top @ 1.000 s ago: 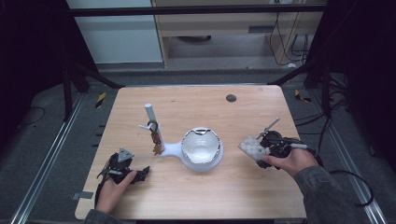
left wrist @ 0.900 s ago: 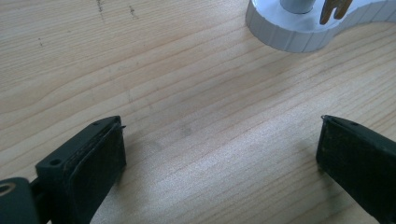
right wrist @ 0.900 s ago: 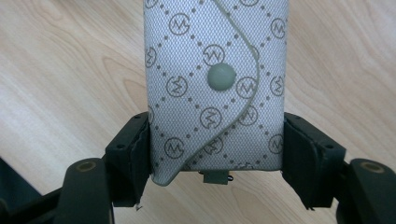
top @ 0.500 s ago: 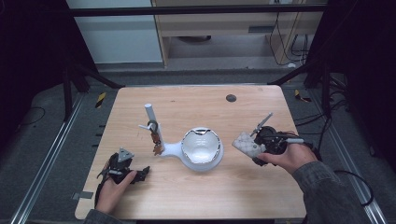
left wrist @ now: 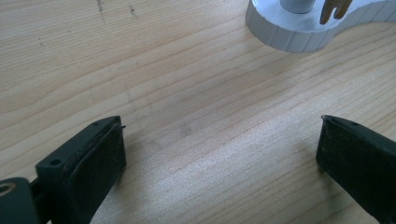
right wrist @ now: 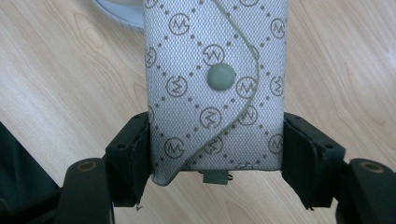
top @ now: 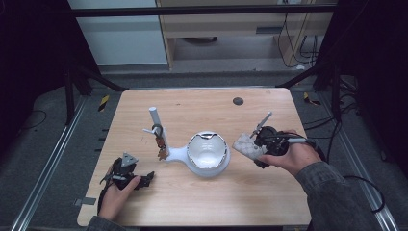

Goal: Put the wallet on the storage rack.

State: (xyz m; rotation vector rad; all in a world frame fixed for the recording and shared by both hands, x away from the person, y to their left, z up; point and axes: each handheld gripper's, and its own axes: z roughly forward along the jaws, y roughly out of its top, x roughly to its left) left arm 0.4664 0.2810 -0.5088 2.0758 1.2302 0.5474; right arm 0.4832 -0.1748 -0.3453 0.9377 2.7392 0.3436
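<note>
Pouch (right wrist: 215, 84): small grey fabric case with a diamond grid of dots and round monograms, a curved flap and a grey snap button; it is held above the surface just right of the white dish (top: 208, 153).
Right gripper (right wrist: 217, 149): jaws clamped on the pouch's two long sides, near its lower end.
Left gripper (left wrist: 219, 154): jaws wide apart with nothing between them, low over bare wood at the near left.
Stand (top: 166, 144): white post with pegs and a small brown hanging piece, joined to the dish's base.
Surface (top: 192, 110): pale wood, with a dark round spot near its far right.
Room: dim, grey floor, cables at right, wooden cabinet behind.
</note>
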